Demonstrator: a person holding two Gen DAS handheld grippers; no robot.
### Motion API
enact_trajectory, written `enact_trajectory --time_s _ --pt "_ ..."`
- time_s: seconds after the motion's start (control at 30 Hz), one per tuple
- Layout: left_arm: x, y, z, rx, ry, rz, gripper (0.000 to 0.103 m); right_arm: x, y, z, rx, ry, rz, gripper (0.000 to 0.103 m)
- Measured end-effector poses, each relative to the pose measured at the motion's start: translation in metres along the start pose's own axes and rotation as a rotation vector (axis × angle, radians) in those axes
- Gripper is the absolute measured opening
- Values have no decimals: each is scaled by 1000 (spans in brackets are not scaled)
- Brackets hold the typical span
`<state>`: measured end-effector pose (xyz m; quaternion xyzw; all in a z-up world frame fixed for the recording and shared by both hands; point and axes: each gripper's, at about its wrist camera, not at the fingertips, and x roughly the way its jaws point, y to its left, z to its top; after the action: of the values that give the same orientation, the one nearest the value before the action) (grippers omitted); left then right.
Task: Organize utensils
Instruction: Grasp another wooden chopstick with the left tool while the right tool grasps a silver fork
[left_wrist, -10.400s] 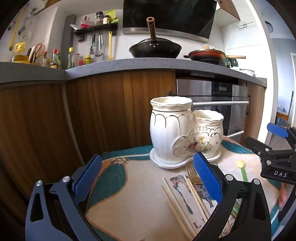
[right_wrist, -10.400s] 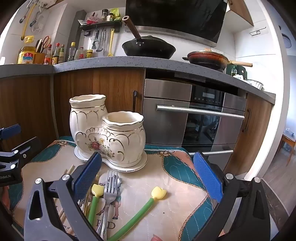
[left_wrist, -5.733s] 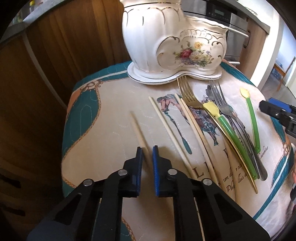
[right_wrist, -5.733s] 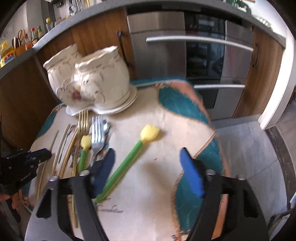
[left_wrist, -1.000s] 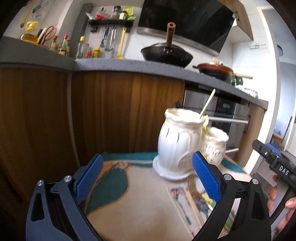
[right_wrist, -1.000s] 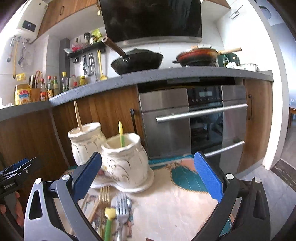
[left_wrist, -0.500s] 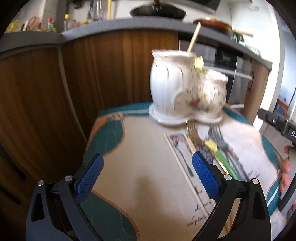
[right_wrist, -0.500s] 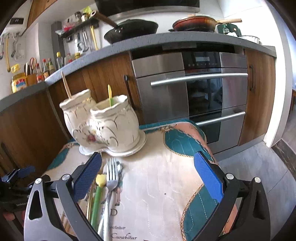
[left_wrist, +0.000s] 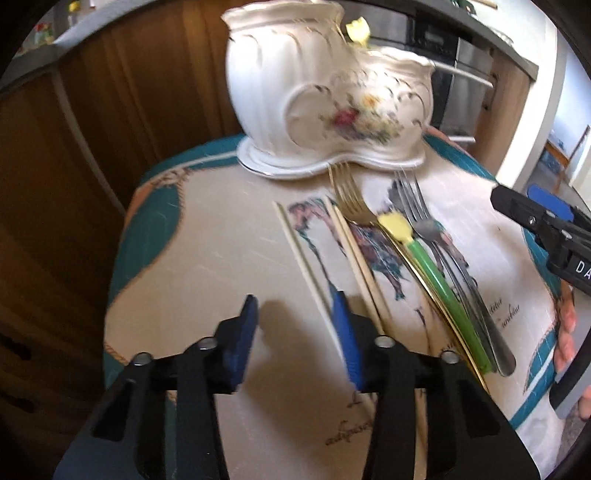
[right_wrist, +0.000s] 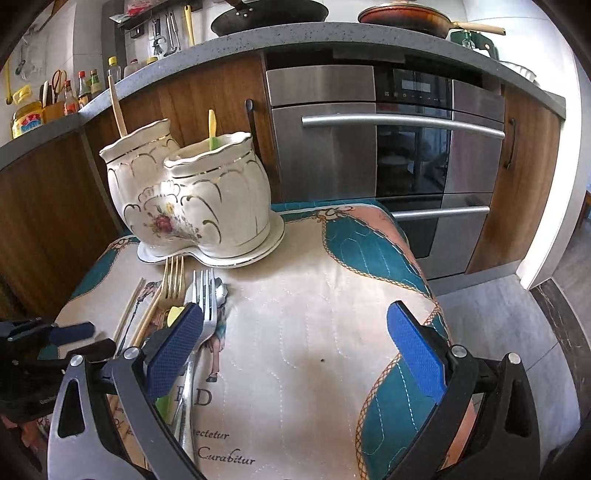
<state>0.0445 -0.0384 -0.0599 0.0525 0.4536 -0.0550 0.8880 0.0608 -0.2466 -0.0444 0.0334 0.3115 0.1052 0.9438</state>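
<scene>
Tongs over the chopsticks, holder part-filled

Left wrist view: the left tongs point down at the cloth-covered counter. Their jaws have just been closing and stand partly apart, gripping nothing; one pale chopstick runs up to the right-hand blue pad, though blur hides whether they touch. Beside it lie a pair of chopsticks, a gold fork, a green-handled spoon with a yellow bowl, and steel forks. The white ceramic holder stands at the far edge, fork tines just before its base.

Right wrist view: the right tongs hang released, jaws wide, above bare cloth; the left-hand pad sits over the steel forks. The holder's taller pot has a wooden stick upright in it, the shorter pot a green and yellow utensil. An oven is behind.
</scene>
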Motion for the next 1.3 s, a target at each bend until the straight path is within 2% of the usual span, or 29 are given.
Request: enact_trajectory --time_s 0.07,0.13,0.2,0.33,0.4,0.43,0.5,0.53,0.6,0.67,0.87,1.0,1.1,1.3 --pt "1 -1 1 -1 15 -15 36 0 2 0 -10 0 1 98" --pt "2 -3 2 14 18 -6 28 0 3 -1 -20 4 3 98" --pt "2 -2 3 35 21 6 9 -1 5 -1 -33 12 18 98" --pt "3 9 3 33 8 6 5 -2 10 0 -51 39 71 95" --pt "2 15 2 32 1 5 5 0 17 -2 -75 65 93 79" --pt "2 17 1 32 -2 5 5 2 21 -3 -91 87 104 74" --pt "2 21 -1 35 -10 4 5 7 29 -6 -113 128 133 51" --pt "2 22 -2 38 -15 5 5 10 33 -8 -126 156 154 46" --pt "1 22 -4 41 -25 7 5 13 40 -11 -146 180 176 27" --pt "1 23 -5 43 -32 7 5 16 47 -14 -171 197 189 20" --pt "0 24 -7 40 -44 -9 5 28 55 -19 -165 238 208 19" --pt "0 25 -8 34 -49 -20 5 31 56 -19 -142 239 215 9" --pt "-1 27 -8 31 -49 -28 5 26 54 -19 -137 232 224 5" --pt "-1 27 -8 26 -53 -33 5 11 49 -16 -145 185 237 5"
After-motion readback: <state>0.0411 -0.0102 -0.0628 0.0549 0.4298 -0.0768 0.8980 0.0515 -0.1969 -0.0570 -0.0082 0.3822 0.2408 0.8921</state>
